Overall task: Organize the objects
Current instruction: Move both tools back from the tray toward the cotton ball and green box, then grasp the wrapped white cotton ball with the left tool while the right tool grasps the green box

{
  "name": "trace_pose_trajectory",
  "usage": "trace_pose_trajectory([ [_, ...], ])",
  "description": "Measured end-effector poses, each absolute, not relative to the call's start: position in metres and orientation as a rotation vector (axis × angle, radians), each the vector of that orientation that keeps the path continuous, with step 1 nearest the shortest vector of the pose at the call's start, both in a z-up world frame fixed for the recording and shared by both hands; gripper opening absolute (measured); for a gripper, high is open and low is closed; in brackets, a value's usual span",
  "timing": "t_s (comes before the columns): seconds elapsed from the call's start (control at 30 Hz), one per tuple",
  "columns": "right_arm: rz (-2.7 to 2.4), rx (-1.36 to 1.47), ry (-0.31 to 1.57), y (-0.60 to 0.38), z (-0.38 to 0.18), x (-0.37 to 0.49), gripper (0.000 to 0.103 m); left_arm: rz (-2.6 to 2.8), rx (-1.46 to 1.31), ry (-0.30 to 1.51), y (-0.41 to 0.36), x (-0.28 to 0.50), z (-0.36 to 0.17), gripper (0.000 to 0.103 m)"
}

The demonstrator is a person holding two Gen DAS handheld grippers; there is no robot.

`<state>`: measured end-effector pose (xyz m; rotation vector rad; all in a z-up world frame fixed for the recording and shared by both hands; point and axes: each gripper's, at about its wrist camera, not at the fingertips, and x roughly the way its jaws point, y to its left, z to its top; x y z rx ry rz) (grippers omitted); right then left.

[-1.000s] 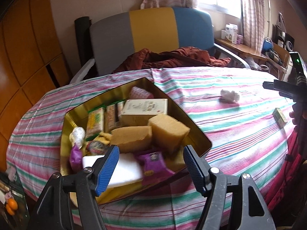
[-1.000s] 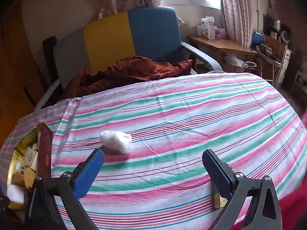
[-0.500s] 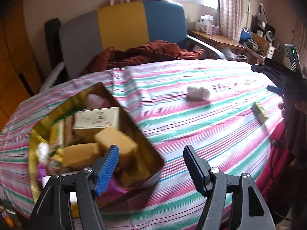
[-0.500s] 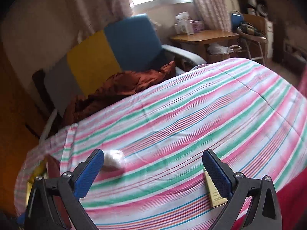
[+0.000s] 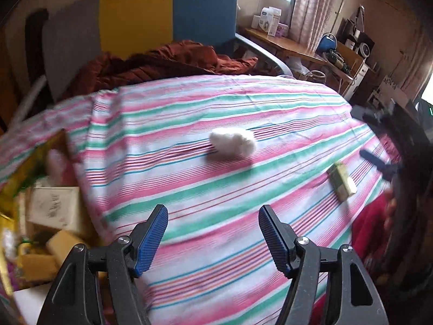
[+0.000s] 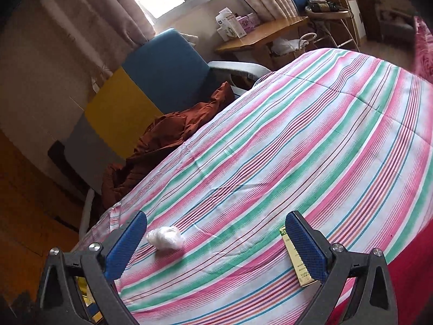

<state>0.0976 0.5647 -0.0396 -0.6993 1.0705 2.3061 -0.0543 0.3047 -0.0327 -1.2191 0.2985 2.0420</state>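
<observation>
A white wrapped lump (image 5: 232,142) lies on the striped tablecloth (image 5: 216,195), ahead of my open, empty left gripper (image 5: 213,237). It also shows in the right wrist view (image 6: 165,237), beside the left finger of my open, empty right gripper (image 6: 216,246). A small green-and-yellow box (image 5: 341,181) lies near the right table edge; in the right wrist view the box (image 6: 296,264) sits partly behind the right finger. A gold tin (image 5: 16,178) full of packets and boxes sits at far left. The right gripper (image 5: 379,162) appears at the right edge of the left wrist view.
A grey, yellow and blue armchair (image 5: 140,21) with a rust-coloured garment (image 5: 162,62) stands behind the table. A wooden desk (image 6: 259,32) with boxes is under the window. The tablecloth drops off at the right and near edges.
The left gripper has swung right, from over the gold tin to face the white lump. The right gripper has tilted and moved, so the lump and the box sit closer to its fingers.
</observation>
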Motion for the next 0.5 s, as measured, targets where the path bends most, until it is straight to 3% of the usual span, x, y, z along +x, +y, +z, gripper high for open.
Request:
trace_pose_trajectory([
  [0.5,2.326,-0.731,1.188,0.57,-0.051,0.092,0.103,1.927,-1.56,-0.156,0.401,-0.145,-0.085,0.069],
])
